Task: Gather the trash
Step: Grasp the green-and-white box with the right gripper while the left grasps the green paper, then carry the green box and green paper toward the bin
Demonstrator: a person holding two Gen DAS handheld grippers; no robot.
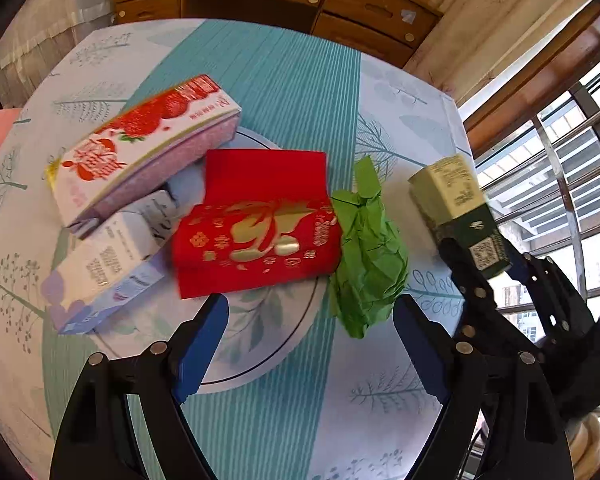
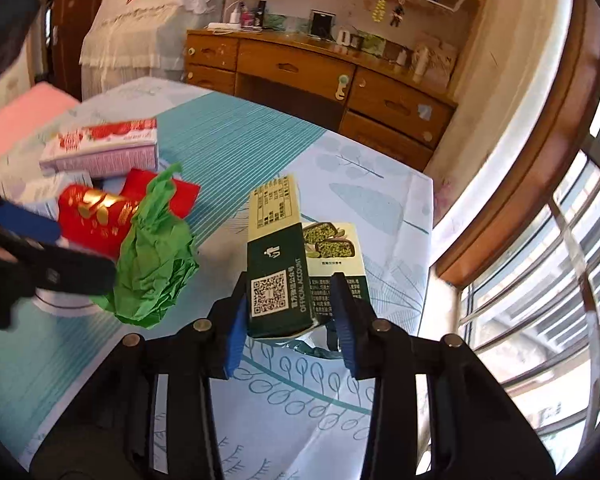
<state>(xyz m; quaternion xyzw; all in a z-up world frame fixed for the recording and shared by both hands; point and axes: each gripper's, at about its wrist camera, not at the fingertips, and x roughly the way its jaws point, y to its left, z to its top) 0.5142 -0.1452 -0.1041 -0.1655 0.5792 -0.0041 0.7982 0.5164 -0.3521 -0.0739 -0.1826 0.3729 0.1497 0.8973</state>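
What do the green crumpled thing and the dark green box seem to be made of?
The green wad looks like thin matte paper: sharp creases, many small folds, no gloss. It might be tissue paper. The dark green box looks like printed cardboard with a smooth finish: straight edges, flat panels, a printed code on one side.

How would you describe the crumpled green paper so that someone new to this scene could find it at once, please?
Start at the table with the teal-striped cloth and find the round white plate piled with boxes. The green paper lies at the plate's right edge, just beside the red box. It is the only crumpled, shapeless thing there; everything around it is a flat-sided printed box.
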